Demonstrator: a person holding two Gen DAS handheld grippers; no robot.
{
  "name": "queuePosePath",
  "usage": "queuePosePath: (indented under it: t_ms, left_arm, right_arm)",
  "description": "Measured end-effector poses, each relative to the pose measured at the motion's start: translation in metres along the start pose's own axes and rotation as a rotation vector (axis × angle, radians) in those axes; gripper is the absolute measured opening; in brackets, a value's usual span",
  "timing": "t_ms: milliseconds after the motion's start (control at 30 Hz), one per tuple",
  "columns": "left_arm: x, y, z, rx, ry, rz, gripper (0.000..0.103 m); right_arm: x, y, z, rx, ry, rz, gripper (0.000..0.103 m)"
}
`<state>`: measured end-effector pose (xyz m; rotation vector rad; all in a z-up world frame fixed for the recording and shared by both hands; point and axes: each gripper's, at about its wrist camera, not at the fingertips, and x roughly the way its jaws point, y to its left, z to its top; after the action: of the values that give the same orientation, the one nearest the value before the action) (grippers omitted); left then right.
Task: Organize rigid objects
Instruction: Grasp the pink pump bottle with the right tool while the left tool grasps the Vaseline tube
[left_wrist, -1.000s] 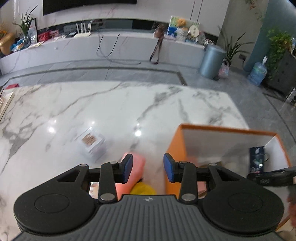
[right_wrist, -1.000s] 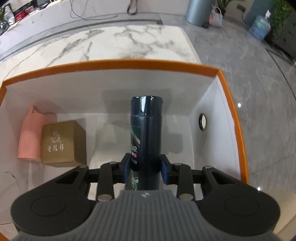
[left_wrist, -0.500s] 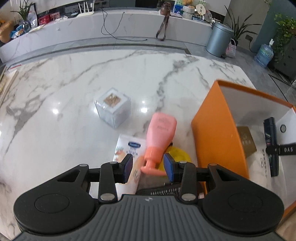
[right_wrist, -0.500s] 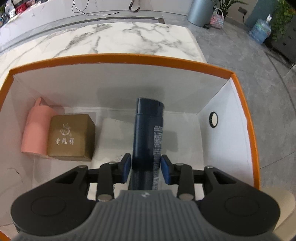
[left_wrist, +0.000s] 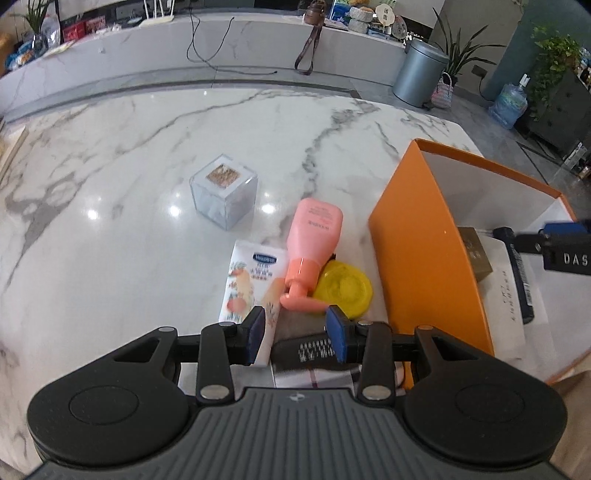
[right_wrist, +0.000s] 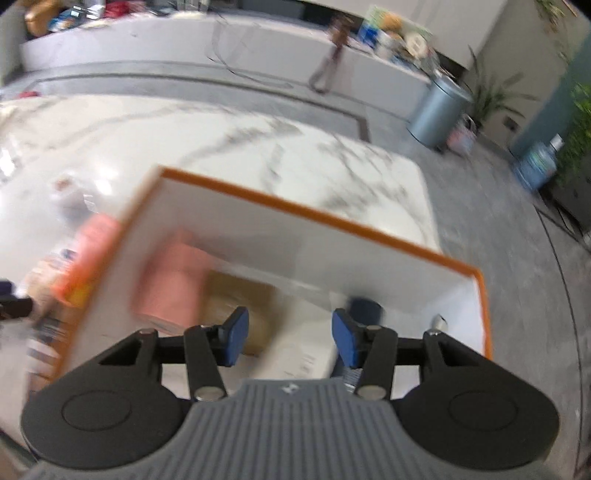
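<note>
Now our right gripper (right_wrist: 290, 338) is opening, nothing between its pads, apparently above the orange box (right_wrist: 317, 212), while our left gripper (left_wrist: 295, 334) hangs apart over the pink bottle (left_wrist: 314, 236).

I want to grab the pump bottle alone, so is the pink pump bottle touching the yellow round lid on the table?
Touching. In the left wrist view the pink pump bottle lies with its neck overlapping the yellow lid's left edge, no gap showing.

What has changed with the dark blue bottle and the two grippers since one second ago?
The right gripper let go of the dark blue plastic bottle, now lying in the orange box; its jaws are opening, empty, as it pulls away. The left gripper came nearer the pink pump bottle, half open as before. The brown box stayed.
</note>
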<state>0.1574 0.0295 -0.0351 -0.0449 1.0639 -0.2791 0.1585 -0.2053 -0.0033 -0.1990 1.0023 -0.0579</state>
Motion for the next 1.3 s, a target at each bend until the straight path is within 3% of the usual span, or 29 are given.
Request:
queuePosePath:
  t_ms: [133, 300, 533, 733, 867, 1067, 1300]
  left_arm:
    - [-0.008, 0.012, -0.004, -0.051, 0.007, -0.023, 0.044]
    - [-0.021, 0.029, 0.000, -0.117, -0.040, -0.038, 0.044]
    - [-0.017, 0.040, 0.017, -0.097, -0.056, -0.011, 0.044]
    - [0.004, 0.052, 0.014, -0.086, -0.045, -0.022, 0.044]
    - [0.017, 0.044, 0.015, -0.026, -0.041, -0.006, 0.044]
    - [0.032, 0.051, 0.012, -0.041, 0.001, -0.029, 0.051]
    - [0.047, 0.034, 0.002, 0.077, 0.036, 0.015, 0.063]
  right_arm:
    - [-0.022, 0.029, 0.009, -0.044, -0.062, 0.085, 0.050]
    - [-0.038, 0.075, 0.014, -0.127, -0.109, 0.188, 0.046]
    - [-0.023, 0.121, 0.021, -0.152, -0.077, 0.257, 0.044]
    - [0.002, 0.125, 0.030, -0.077, -0.044, 0.268, 0.044]
    - [0.018, 0.126, 0.032, -0.043, -0.012, 0.288, 0.041]
    - [0.032, 0.124, 0.041, 0.033, 0.001, 0.332, 0.039]
    - [0.035, 0.123, 0.047, 0.049, -0.015, 0.332, 0.041]
